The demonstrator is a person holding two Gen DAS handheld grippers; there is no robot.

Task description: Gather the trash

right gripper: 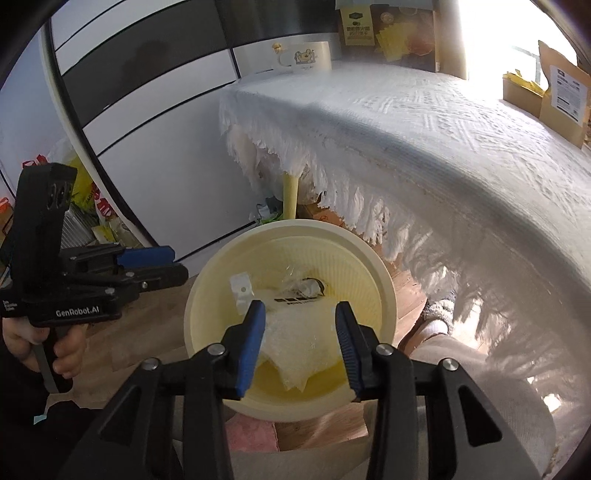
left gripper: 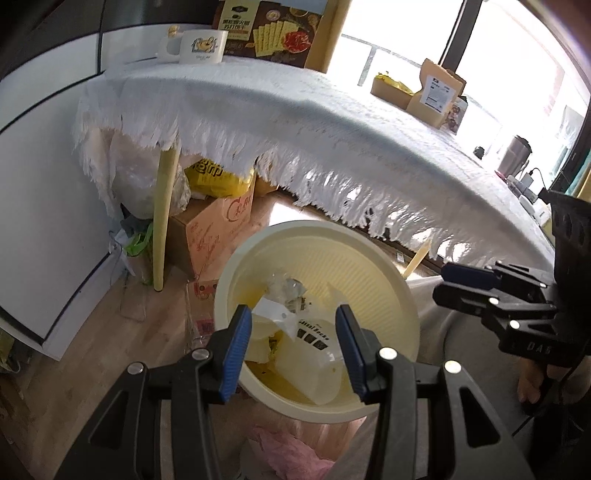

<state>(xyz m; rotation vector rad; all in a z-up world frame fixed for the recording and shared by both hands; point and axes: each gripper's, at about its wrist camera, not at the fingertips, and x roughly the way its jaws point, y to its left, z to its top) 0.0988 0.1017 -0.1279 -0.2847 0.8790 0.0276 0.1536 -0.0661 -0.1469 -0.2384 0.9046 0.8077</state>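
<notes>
The cream bin (left gripper: 369,258) stands on the floor beside the cloth-draped table (left gripper: 332,122), with clear wrappers and white paper (left gripper: 273,310) inside. Only the left view shows a cardboard box (left gripper: 218,229) under the table; the right view shows a slippered foot (right gripper: 436,317). Both the left gripper (left gripper: 293,349) and right gripper (right gripper: 301,345) hover above the bin, jaws spread wide, holding nothing.

Blown-out window (left gripper: 406,29) glare upper right; fisheye-bent, dark edges.
</notes>
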